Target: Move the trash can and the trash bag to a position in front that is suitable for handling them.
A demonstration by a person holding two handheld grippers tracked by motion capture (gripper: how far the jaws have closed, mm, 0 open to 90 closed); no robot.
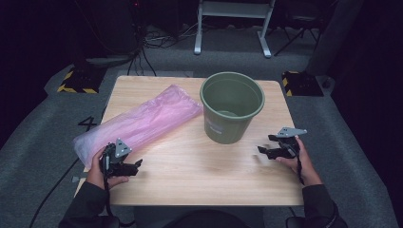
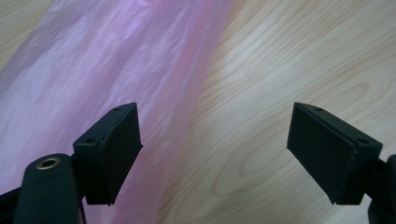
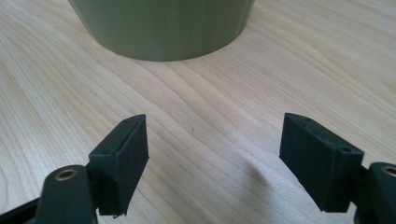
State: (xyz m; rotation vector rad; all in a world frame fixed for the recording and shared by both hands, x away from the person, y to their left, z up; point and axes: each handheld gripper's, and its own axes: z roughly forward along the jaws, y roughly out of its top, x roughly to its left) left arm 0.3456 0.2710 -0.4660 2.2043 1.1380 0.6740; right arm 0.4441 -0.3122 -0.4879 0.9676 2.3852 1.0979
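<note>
While both tongs sit wide and empty, the left gripper [image 1: 128,167] hovers at the near edge of the pink bag [image 1: 138,124] and the right gripper [image 1: 272,149] faces the green bucket [image 1: 232,107] from close by. Likely step: lining the bucket, so pinch one film layer at the bag's mouth, low against the table [image 1: 199,166].

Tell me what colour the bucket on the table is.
Olive green; the bucket shows best in the high view.

The green bucket [image 3: 163,28] is chopped off by the top edge in the right gripper view, just its base showing, and the pink plastic bag [image 2: 107,70] runs off the left gripper view's top and left edges
</note>
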